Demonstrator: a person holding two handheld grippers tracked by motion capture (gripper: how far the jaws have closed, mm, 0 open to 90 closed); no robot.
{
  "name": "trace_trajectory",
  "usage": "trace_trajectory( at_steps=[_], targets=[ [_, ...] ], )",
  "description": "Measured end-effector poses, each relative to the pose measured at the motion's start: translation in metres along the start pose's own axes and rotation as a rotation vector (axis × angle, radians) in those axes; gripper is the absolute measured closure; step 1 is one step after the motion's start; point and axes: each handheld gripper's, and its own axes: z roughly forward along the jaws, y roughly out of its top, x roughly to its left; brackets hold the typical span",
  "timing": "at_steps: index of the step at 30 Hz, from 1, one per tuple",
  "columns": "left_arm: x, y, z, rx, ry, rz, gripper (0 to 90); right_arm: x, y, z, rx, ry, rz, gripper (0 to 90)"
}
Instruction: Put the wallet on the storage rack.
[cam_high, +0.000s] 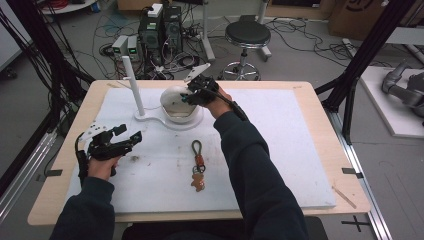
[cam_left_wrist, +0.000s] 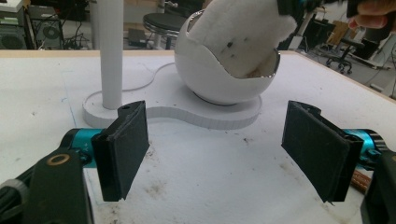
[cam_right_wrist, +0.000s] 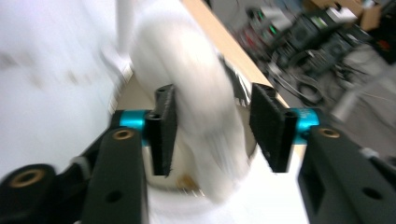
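Observation:
A white ball-shaped bowl (cam_high: 175, 109) with a cut-open top sits on a flat white base (cam_high: 150, 118) beside an upright white post (cam_high: 133, 85). A white fluffy piece (cam_left_wrist: 243, 32) sticks out of the bowl (cam_left_wrist: 210, 79). My right gripper (cam_high: 192, 95) hangs over the bowl's top. In the blurred right gripper view the fluffy piece (cam_right_wrist: 196, 102) lies between the parted jaws of the right gripper (cam_right_wrist: 212, 135), with a gap at the right pad. My left gripper (cam_high: 127, 134) rests on the mat at the left, open and holding nothing (cam_left_wrist: 217, 154), pointed at the bowl.
A keyring with a dark loop and a brown charm (cam_high: 198, 170) lies on the white mat (cam_high: 280, 150) in front of the base. The wooden table edge (cam_high: 335, 145) frames the mat. A stool (cam_high: 246, 37) and computer boxes (cam_high: 160, 30) stand on the floor behind.

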Motion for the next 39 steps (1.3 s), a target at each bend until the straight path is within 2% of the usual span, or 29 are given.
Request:
trace_trajectory(
  at_steps=[1,2,3,4,5,6,7,8,10,12,13,14,15,16,18,20,21,23,25,26,27,28,30,35,39],
  targets=[
    [0.0,0.0,0.0,0.0,0.0,0.0,22.6,0.0,0.0,0.0,0.0,0.0,0.0,61.5],
    [0.0,0.0,0.0,-0.002,-0.001,0.0,22.7,0.002,0.001,0.001,-0.055,0.032,0.015,73.4],
    [0.0,0.0,0.0,-0.001,0.0,-0.002,22.7,0.003,0.001,0.002,-0.055,0.04,0.005,77.5],
    [0.0,0.0,0.0,0.0,0.001,-0.001,22.7,0.006,0.002,0.006,-0.047,0.046,-0.017,79.2],
    [0.0,0.0,0.0,0.0,0.001,-0.001,22.7,0.006,0.002,0.006,-0.047,0.046,-0.017,79.2],
    [0.0,0.0,0.0,0.001,0.002,0.001,22.7,0.01,0.001,0.013,-0.003,0.037,-0.063,80.8],
    [0.0,0.0,0.0,0.001,0.002,0.001,22.7,0.01,0.001,0.013,-0.003,0.037,-0.063,80.8],
    [0.0,0.0,0.0,0.0,-0.003,-0.002,22.7,0.013,0.0,0.017,0.023,0.036,-0.074,80.3],
    [0.0,0.0,0.0,0.002,-0.003,0.001,22.7,0.012,0.0,0.015,0.016,0.036,-0.051,74.1],
    [0.0,0.0,0.0,-0.001,-0.004,-0.001,22.7,0.008,-0.002,0.006,-0.027,0.023,0.02,56.0],
    [0.0,0.0,0.0,-0.004,-0.002,-0.002,22.6,0.004,-0.005,0.0,-0.06,0.023,0.077,51.0],
    [-0.001,0.0,0.0,-0.004,-0.002,-0.005,22.7,0.0,-0.009,-0.007,-0.087,0.029,0.123,48.1],
    [-0.001,0.0,0.0,-0.004,-0.002,-0.005,22.7,0.0,-0.009,-0.007,-0.087,0.029,0.123,48.1],
    [-0.001,0.0,0.0,-0.016,-0.01,-0.006,22.6,-0.008,-0.019,-0.023,-0.105,0.006,0.151,43.5],
    [-0.002,0.001,-0.001,-0.027,-0.008,-0.006,21.9,-0.016,-0.032,-0.04,-0.105,-0.007,0.186,39.9],
    [-0.002,0.001,0.0,-0.037,-0.011,-0.01,20.2,-0.025,-0.044,-0.056,-0.054,0.003,0.245,35.2],
    [-0.002,0.001,0.0,-0.037,-0.011,-0.01,19.8,-0.027,-0.051,-0.064,-0.048,-0.006,0.27,35.2],
    [-0.003,0.001,0.0,-0.036,-0.011,-0.001,17.8,-0.026,-0.071,-0.082,-0.092,-0.053,0.24,34.7],
    [-0.003,0.001,0.0,-0.033,-0.011,-0.001,17.8,-0.026,-0.092,-0.096,-0.09,-0.057,0.272,28.6],
    [-0.003,0.001,0.0,-0.03,-0.012,-0.001,17.8,-0.027,-0.101,-0.102,-0.058,-0.061,0.292,27.3],
    [-0.003,0.001,0.0,-0.03,-0.012,-0.001,17.8,-0.027,-0.101,-0.102,-0.058,-0.061,0.292,27.3],
    [-0.003,0.0,0.0,-0.018,-0.01,0.003,17.9,-0.025,-0.123,-0.116,-0.046,-0.089,0.3,26.6],
    [-0.004,0.0,0.001,-0.015,-0.008,0.005,17.8,-0.021,-0.144,-0.127,-0.041,-0.114,0.317,25.6],
    [-0.006,0.0,0.001,-0.014,-0.008,0.014,17.9,-0.005,-0.196,-0.142,-0.043,-0.148,0.348,25.1],
    [-0.011,-0.002,0.002,-0.007,-0.008,0.02,18.0,0.003,-0.219,-0.146,-0.038,-0.185,0.367,25.2]
  ],
)
